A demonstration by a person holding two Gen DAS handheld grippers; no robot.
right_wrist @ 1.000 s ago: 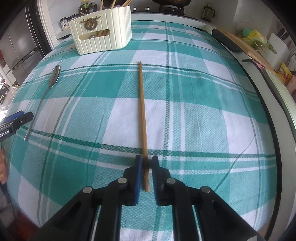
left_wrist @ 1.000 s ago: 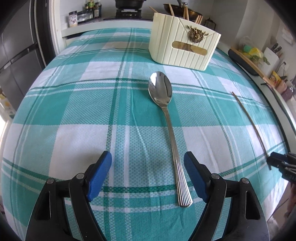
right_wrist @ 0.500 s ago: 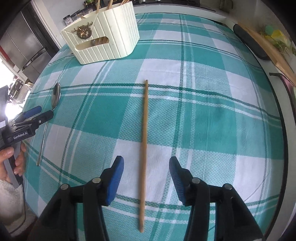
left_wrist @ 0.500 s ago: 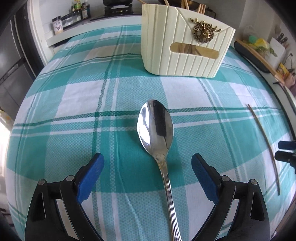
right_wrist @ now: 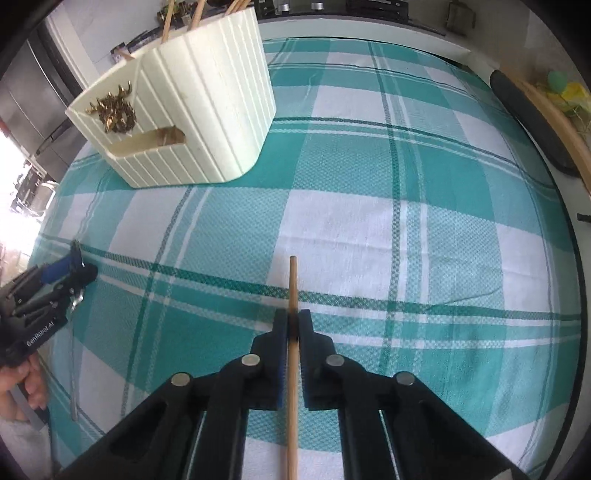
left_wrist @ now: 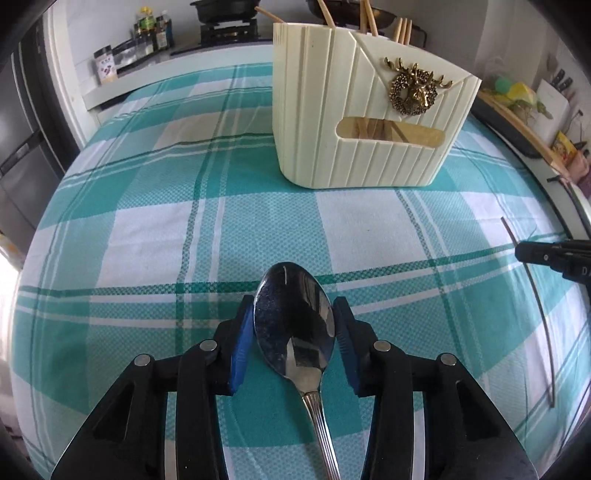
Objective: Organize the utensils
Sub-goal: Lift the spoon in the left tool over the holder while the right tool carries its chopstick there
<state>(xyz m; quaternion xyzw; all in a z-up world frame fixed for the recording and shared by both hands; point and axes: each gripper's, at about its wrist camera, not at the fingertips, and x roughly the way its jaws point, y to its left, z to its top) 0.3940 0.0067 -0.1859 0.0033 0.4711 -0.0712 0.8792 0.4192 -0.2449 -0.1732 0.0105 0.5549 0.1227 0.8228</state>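
My left gripper [left_wrist: 294,314] is shut on the bowl of a steel spoon [left_wrist: 295,325], its blue pads against both sides; the ribbed handle runs back under the gripper. My right gripper [right_wrist: 293,321] is shut on a wooden chopstick [right_wrist: 293,280] close to its far tip. The cream ribbed utensil holder [left_wrist: 369,110] with a brass deer ornament stands ahead and holds several chopsticks. It also shows at the upper left of the right wrist view [right_wrist: 192,110]. The chopstick [left_wrist: 535,295] shows at the right of the left wrist view.
A teal and white checked tablecloth [left_wrist: 166,221] covers the table. A stove, pans and jars [left_wrist: 147,29] stand behind the table. A wooden board and clutter [left_wrist: 524,110] lie along the right edge. The person's hand [right_wrist: 29,387] holds the left gripper.
Both grippers moved forward along their utensils and closed: the left on the spoon's bowl, the right on the chopstick near its far end. The holder is nearer in both views.
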